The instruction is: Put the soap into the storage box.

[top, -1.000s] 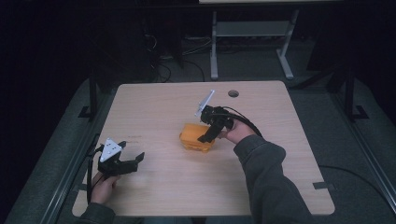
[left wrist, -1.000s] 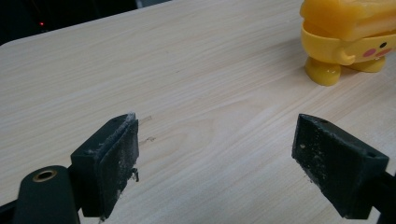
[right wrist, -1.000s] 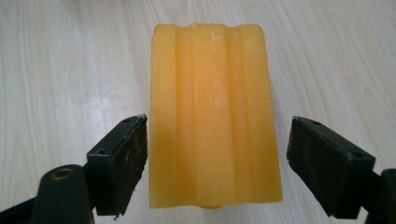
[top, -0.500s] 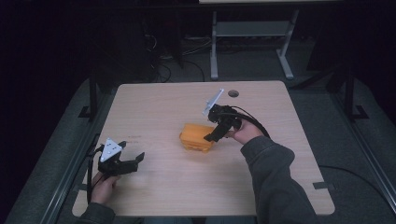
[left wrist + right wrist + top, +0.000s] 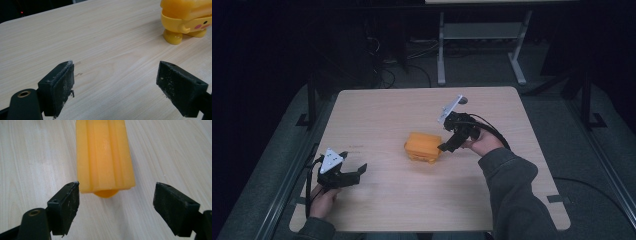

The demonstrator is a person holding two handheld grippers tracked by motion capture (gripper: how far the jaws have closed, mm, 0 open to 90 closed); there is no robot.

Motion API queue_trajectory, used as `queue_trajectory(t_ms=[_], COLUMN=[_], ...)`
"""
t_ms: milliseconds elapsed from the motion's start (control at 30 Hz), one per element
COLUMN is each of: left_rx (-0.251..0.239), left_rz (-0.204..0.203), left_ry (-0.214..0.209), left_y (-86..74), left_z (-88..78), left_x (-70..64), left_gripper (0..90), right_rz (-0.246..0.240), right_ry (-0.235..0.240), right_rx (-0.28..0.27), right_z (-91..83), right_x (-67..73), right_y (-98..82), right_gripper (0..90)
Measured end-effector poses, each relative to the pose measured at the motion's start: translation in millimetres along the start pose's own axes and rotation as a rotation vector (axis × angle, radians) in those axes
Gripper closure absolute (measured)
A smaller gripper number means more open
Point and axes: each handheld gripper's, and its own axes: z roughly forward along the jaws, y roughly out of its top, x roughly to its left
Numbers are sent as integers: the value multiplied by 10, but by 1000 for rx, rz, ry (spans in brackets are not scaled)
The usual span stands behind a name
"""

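On my high view, the orange toy [image 5: 423,147] sat on the light wooden worktop [image 5: 392,110] a little right of its centre, well in from every edge. It was a blocky yellow-orange plastic piece with a ribbed top; my left gripper view showed stubby feet under it and a pink spot on its side [image 5: 186,18].

The right gripper [image 5: 451,145] was held in the person's right hand [image 5: 484,144], just beside the toy's right side, nearer the worktop's right edge than its left. Its jaws stood wide apart and empty. Looking along them in my right gripper view, the toy [image 5: 103,155] lay ahead in line with the gap between the jaws, its near end roughly level with the left jaw's tip; I could not tell whether that jaw touched it. The right jaw was clear of it, with bare wood between.

The left gripper [image 5: 353,173] sat low near the worktop's front left corner, gripped by the left hand [image 5: 323,199], well apart from the toy. Its jaws were also spread wide with nothing between them but wood grain, and the toy showed far off in the upper right of that view.

A grey three-cornered plate [image 5: 450,108] topped the right gripper.
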Motion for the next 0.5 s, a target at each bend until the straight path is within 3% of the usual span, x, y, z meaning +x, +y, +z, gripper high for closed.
queue_trajectory(t_ms=[500], left_rx=[3], left_rz=[3], left_ry=[2], left_y=[-1], left_z=[3], left_x=[-3], left_gripper=[140], right_rz=[25], right_ry=[-15], right_rx=[-1], right_z=[-87], right_x=[-8], right_y=[-168], right_gripper=[205])
